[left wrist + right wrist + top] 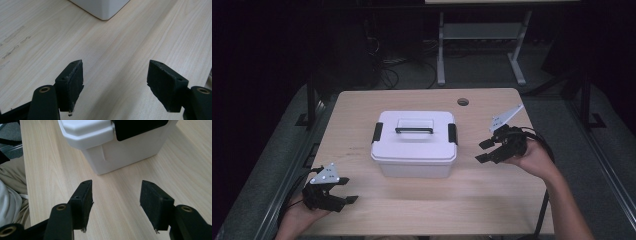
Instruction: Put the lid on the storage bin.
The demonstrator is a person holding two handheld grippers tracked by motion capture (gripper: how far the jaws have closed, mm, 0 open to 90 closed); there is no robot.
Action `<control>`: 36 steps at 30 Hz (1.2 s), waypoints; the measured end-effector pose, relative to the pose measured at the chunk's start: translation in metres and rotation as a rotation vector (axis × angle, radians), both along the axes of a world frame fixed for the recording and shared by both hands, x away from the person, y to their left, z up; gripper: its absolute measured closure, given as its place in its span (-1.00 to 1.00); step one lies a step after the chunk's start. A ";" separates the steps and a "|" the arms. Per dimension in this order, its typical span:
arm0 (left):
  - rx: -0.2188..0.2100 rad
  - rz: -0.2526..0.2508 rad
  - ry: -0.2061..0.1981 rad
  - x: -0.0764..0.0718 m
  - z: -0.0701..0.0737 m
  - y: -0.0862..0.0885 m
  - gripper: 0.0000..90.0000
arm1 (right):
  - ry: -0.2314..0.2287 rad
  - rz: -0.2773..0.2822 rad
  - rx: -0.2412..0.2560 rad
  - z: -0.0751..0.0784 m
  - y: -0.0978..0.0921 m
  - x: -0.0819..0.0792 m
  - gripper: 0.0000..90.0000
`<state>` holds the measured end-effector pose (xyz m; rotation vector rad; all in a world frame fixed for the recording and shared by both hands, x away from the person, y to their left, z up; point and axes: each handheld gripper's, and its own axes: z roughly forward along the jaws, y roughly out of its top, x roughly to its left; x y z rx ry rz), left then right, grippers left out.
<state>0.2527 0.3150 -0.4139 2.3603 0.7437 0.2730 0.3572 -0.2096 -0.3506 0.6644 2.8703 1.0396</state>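
White box [414, 145] — grippers apart, empty

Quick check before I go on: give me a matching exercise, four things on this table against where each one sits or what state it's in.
1. white box
2. left gripper
3. right gripper
4. cable hole

A. far edge of the table
B. open, at the near left corner
C. lid on, mid-table
D. open, beside the box's right latch

Pairs: 1-C, 2-B, 3-D, 4-A
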 end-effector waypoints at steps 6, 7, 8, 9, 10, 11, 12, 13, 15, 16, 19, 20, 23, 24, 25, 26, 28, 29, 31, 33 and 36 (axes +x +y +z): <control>-0.003 0.005 0.001 0.000 -0.001 0.001 -0.36 | 0.007 -0.013 0.006 -0.007 -0.005 -0.003 -0.06; -0.003 0.005 0.001 0.000 -0.001 0.001 -0.36 | 0.005 -0.010 0.007 -0.008 -0.006 -0.003 -0.06; -0.003 0.005 0.000 0.000 -0.001 0.001 -0.36 | 0.007 -0.014 0.008 -0.009 -0.007 -0.004 -0.06; -0.002 0.005 -0.001 0.000 0.000 0.001 -0.36 | 0.007 -0.016 0.010 -0.010 -0.008 -0.004 -0.06; -0.002 0.005 -0.002 0.000 0.000 0.001 -0.36 | 0.009 -0.019 0.010 -0.010 -0.009 -0.005 -0.07; -0.002 0.005 -0.002 0.000 0.000 0.001 -0.36 | 0.011 -0.019 0.012 -0.011 -0.010 -0.005 -0.07; -0.002 0.005 -0.001 0.000 0.000 0.001 -0.36 | 0.016 -0.025 0.012 -0.012 -0.010 -0.006 -0.07; -0.002 0.006 0.000 0.000 -0.001 0.001 -0.36 | 0.015 -0.025 0.014 -0.013 -0.011 -0.007 -0.07; 0.001 0.006 0.001 0.000 -0.001 0.001 -0.36 | 0.018 -0.028 0.013 -0.015 -0.013 -0.008 -0.07; 0.000 0.006 0.000 0.000 -0.001 0.001 -0.36 | 0.017 -0.029 0.014 -0.016 -0.013 -0.008 -0.07; -0.001 0.008 -0.001 0.000 0.000 0.001 -0.36 | 0.021 -0.033 0.016 -0.018 -0.016 -0.010 -0.08; -0.002 0.008 -0.001 0.000 0.000 0.001 -0.36 | 0.021 -0.036 0.016 -0.019 -0.016 -0.010 -0.08; 0.000 0.008 -0.001 0.000 -0.001 0.001 -0.36 | 0.024 -0.039 0.015 -0.022 -0.018 -0.012 -0.09; 0.001 0.007 -0.001 0.000 0.000 0.002 -0.36 | 0.027 -0.041 0.016 -0.023 -0.019 -0.013 -0.09; -0.001 0.008 -0.001 0.000 0.000 0.002 -0.36 | 0.025 -0.040 0.017 -0.023 -0.019 -0.013 -0.09; 0.000 0.008 -0.001 0.000 0.000 0.002 -0.36 | 0.026 -0.044 0.017 -0.024 -0.020 -0.014 -0.09; -0.001 0.010 -0.002 0.000 0.000 0.002 -0.36 | 0.027 -0.046 0.021 -0.025 -0.021 -0.015 -0.09; 0.000 0.010 -0.002 0.000 0.000 0.002 -0.36 | 0.027 -0.046 0.018 -0.026 -0.022 -0.016 -0.09; 0.002 0.009 -0.002 0.000 0.000 0.001 -0.36 | 0.028 -0.049 0.022 -0.028 -0.024 -0.017 -0.10; 0.002 0.009 0.000 0.000 0.000 0.001 -0.36 | 0.029 -0.052 0.023 -0.029 -0.026 -0.018 -0.10; 0.001 0.009 -0.002 0.000 0.000 0.001 -0.36 | 0.030 -0.053 0.025 -0.032 -0.029 -0.020 -0.10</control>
